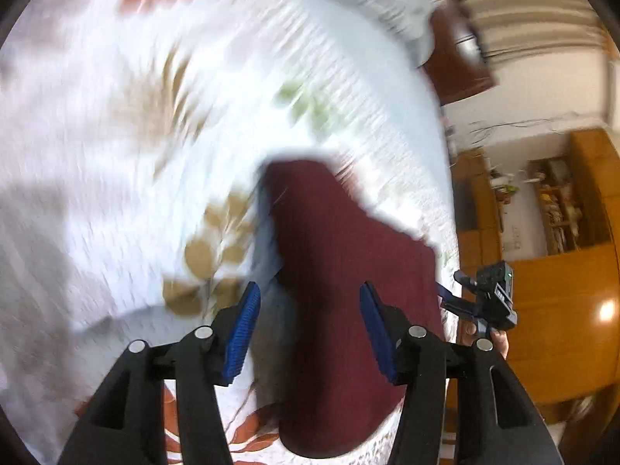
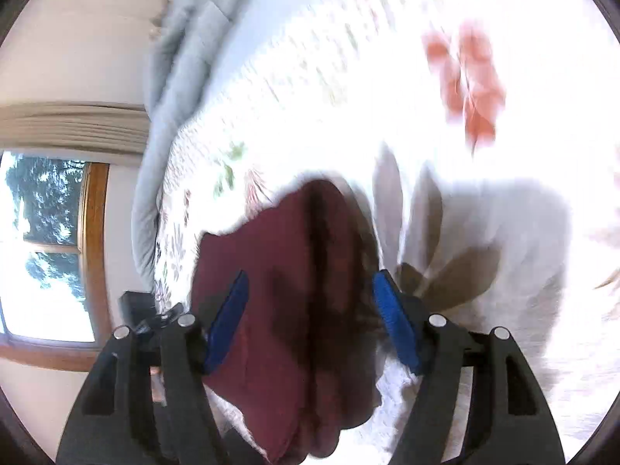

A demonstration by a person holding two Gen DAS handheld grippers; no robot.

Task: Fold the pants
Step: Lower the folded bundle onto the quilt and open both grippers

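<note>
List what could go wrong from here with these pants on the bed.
1. Both views are motion-blurred, so the left tongs and right tongs, both open, may close on the wrong spot of the maroon pants.
2. Either might pinch the leaf-print bedsheet underneath along with the fabric.
3. The pants lie near the bed's edge and could slide off.

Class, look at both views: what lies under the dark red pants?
The dark red fabric pants lie on a white bedspread with a leaf print. The bedspread directly beneath them is covered and cannot be seen.
</note>
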